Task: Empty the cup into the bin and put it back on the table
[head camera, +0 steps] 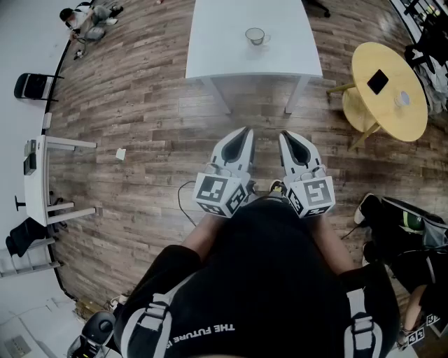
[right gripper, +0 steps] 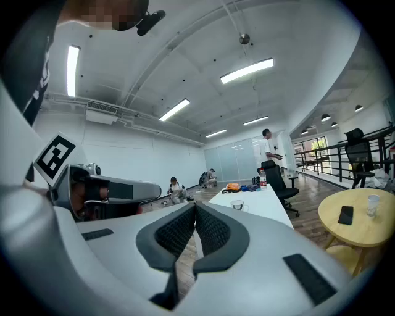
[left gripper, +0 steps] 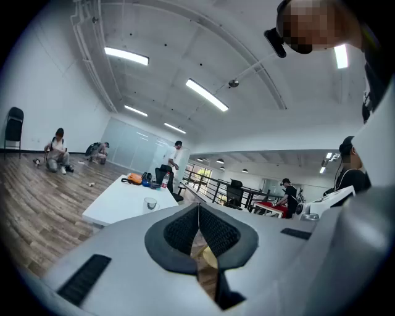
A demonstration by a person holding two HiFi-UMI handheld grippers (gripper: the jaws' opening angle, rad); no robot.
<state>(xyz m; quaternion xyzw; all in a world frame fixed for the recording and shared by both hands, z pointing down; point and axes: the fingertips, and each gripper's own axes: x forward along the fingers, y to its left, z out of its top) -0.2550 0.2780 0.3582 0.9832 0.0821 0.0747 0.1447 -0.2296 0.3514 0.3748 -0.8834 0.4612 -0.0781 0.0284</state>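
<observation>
A clear glass cup (head camera: 256,36) stands near the front edge of a long white table (head camera: 224,56), well ahead of me. It also shows small and far off as the cup (left gripper: 150,203) in the left gripper view and the cup (right gripper: 237,205) in the right gripper view. I hold both grippers side by side close to my body, pointing at the table. My left gripper (head camera: 244,131) is shut with nothing between its jaws, and so is my right gripper (head camera: 285,135). In their own views the left gripper (left gripper: 199,211) and right gripper (right gripper: 195,211) have their pads pressed together, empty.
A round yellow table (head camera: 406,119) at the right carries a phone (head camera: 377,81) and a small cup (head camera: 402,98). A white desk (head camera: 38,183) and a black chair (head camera: 31,85) stand at the left wall. People sit on the floor (head camera: 87,17) far left; bags and a bottle (right gripper: 259,179) lie at the table's far end.
</observation>
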